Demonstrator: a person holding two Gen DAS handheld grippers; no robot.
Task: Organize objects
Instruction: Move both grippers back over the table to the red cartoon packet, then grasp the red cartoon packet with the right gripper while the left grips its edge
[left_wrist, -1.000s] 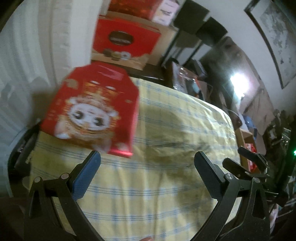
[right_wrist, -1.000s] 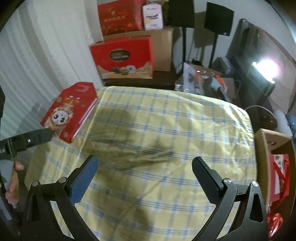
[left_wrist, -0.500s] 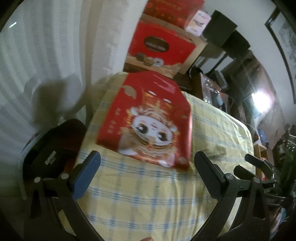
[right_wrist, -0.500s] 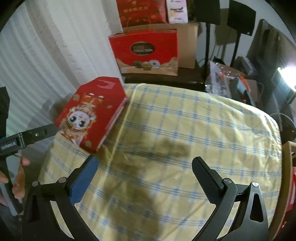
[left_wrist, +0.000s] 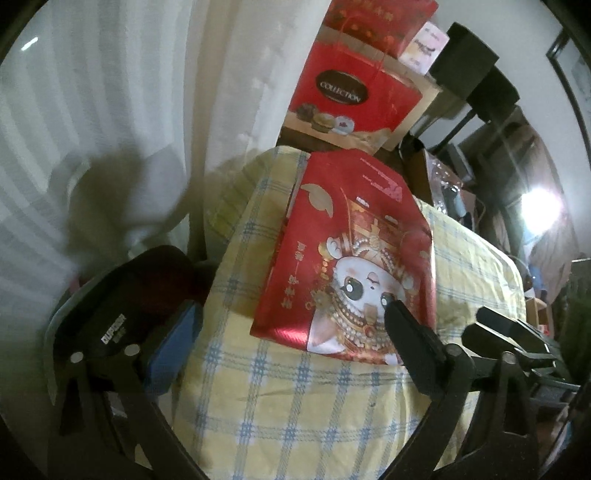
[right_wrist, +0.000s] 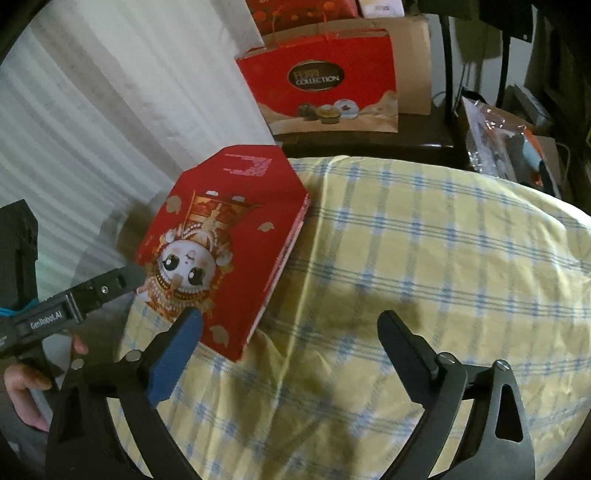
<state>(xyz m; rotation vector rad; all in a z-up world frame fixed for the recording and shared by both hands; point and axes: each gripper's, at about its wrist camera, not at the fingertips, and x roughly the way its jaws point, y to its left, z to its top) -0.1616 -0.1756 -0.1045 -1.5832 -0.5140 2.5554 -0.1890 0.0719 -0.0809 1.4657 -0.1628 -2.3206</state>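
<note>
Checked cloth (right_wrist: 424, 258) | red box (right_wrist: 229, 236), cartoon face, seemingly flat

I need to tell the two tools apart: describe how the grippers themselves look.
Both are black, with angular forked frames and silver screws. Each has one blue-padded finger and one black finger. The left gripper, seen from the right wrist camera, bears white "GenRobot.AI" lettering and a blue cord.

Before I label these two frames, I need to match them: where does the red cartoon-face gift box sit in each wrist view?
Left wrist: red gift box at centre, lying on the checked cloth.
Right wrist: same box left of centre, at the cloth's left edge.
Shared landmark: the red "Collection" bag behind the table.
</note>
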